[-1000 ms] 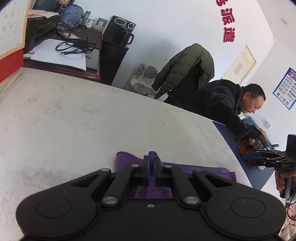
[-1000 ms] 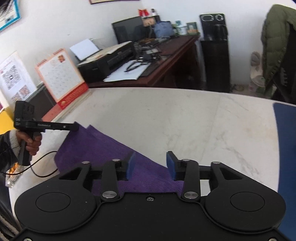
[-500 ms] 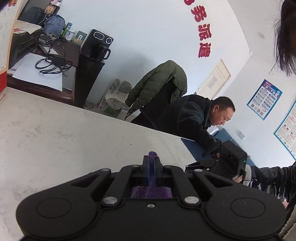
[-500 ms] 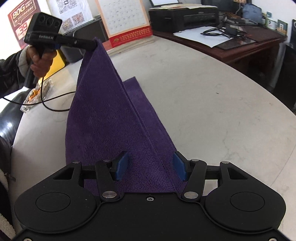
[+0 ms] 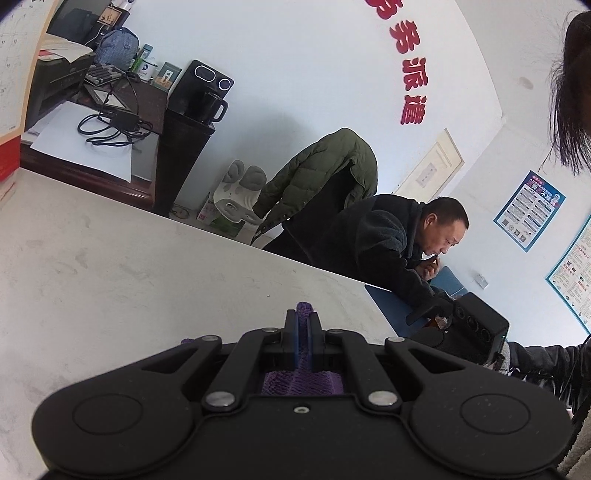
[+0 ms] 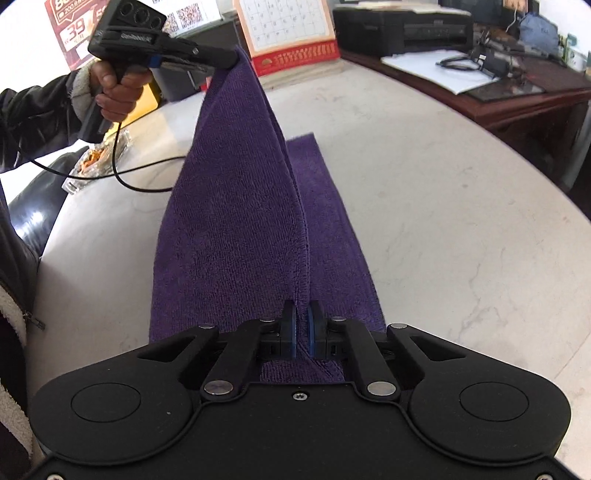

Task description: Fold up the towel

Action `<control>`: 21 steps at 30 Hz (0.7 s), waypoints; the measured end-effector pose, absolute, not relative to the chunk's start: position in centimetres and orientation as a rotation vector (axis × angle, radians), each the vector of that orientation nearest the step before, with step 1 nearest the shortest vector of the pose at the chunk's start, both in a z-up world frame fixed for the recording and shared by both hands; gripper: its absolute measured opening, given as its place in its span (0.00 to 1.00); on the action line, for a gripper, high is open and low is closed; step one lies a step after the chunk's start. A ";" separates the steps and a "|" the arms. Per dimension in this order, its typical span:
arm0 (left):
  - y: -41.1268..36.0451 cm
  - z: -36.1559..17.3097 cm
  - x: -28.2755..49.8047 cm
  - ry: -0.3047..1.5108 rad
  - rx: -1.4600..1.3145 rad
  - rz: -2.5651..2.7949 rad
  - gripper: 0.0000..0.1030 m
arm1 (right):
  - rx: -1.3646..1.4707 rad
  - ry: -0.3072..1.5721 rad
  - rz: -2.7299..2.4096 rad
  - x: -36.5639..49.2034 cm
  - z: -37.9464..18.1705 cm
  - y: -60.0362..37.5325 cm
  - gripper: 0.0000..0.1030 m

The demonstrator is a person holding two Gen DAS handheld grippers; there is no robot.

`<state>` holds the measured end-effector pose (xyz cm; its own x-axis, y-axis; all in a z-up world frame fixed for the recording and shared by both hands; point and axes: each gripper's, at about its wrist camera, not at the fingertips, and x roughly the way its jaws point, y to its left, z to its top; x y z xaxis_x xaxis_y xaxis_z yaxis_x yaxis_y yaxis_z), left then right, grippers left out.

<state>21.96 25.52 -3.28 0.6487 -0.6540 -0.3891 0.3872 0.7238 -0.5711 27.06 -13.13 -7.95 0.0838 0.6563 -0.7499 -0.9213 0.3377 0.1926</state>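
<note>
Right wrist, towel [image 6: 236, 206] lifted, calendar [image 6: 291, 33] behind

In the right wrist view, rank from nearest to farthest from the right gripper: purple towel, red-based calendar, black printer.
1. Purple towel, clamped in the right gripper.
2. Red-based calendar, far table edge, upper centre.
3. Black printer, on the desk beyond, upper right.
</note>
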 end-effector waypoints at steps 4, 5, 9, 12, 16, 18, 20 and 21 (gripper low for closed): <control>25.0 -4.8 23.3 0.655 -0.418 -0.565 0.04 | -0.312 0.849 1.185 27.0 -6.8 -14.3 0.05; 24.9 -5.2 23.7 0.664 -0.406 -0.552 0.04 | -0.306 0.856 1.175 27.0 -7.0 -14.5 0.06; 24.3 -6.7 24.8 0.689 -0.362 -0.509 0.04 | -0.298 0.879 1.147 27.4 -7.8 -14.6 0.05; 23.9 -7.7 25.5 0.705 -0.332 -0.499 0.04 | -0.295 0.882 1.135 27.4 -8.0 -14.6 0.05; 23.0 -8.9 25.9 0.741 -0.256 -0.466 0.04 | -0.302 0.891 1.115 27.3 -8.5 -14.6 0.06; 22.6 -9.3 25.8 0.752 -0.216 -0.455 0.04 | -0.307 0.893 1.104 27.3 -8.7 -14.4 0.06; 22.4 -9.6 25.7 0.755 -0.181 -0.445 0.05 | -0.315 0.890 1.096 27.2 -8.8 -14.3 0.06; 22.3 -9.7 25.6 0.752 -0.165 -0.441 0.05 | -0.318 0.892 1.093 27.2 -8.9 -14.2 0.06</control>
<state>25.65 22.26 -9.69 0.6445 -0.4430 -0.6232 0.3269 0.8964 -0.2992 27.17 -14.24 -8.87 0.1667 0.6314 -0.7573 -0.8687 0.4574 0.1901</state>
